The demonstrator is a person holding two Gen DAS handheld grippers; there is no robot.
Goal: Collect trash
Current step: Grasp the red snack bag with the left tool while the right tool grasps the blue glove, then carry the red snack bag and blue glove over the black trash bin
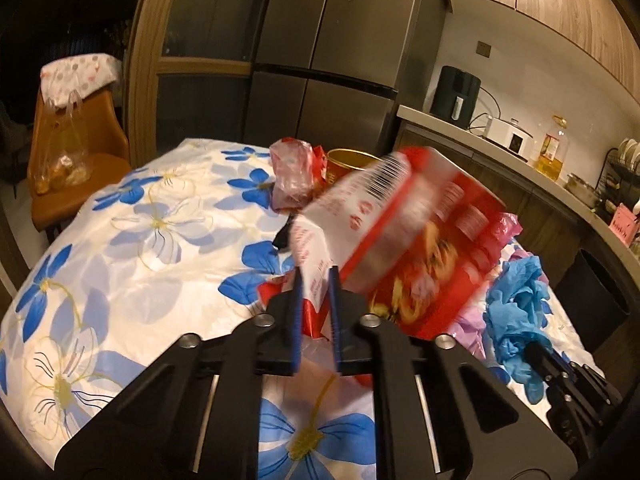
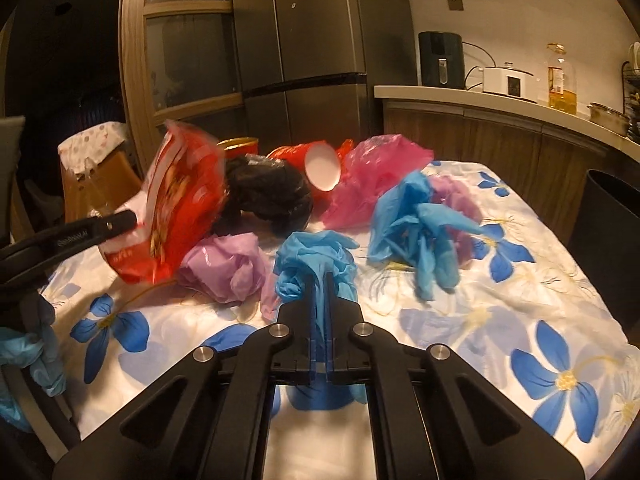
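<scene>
Kitchen light falls warm on a table under a white cloth with blue flowers, a tall steel fridge behind it and a dark bin at the table's right edge.

Both pickups look made, so the step in hand is the lift and carry. The red snack bag is off the cloth at the near left of the litter heap, pinched by its white sealed corner between the closed jaws of the left gripper. Its long axis runs from that near corner up and away to the right, barcode end highest and farthest, the printed face tilted over. It is blurred, so I judge it is swinging.

Just to its right, the right gripper is clamped on a crumpled blue glove at the near middle of the cloth. The glove is a bunched wad with no clear axis that I can make out.

Beyond lie a second blue glove, lilac plastic, a pink bag, a black bag and a tipped red cup.

Next, I'd say, both loads must go right to the bin. The bag hangs from one thin corner, so a steady carry matters, and the glove may drag on its neighbours.
</scene>
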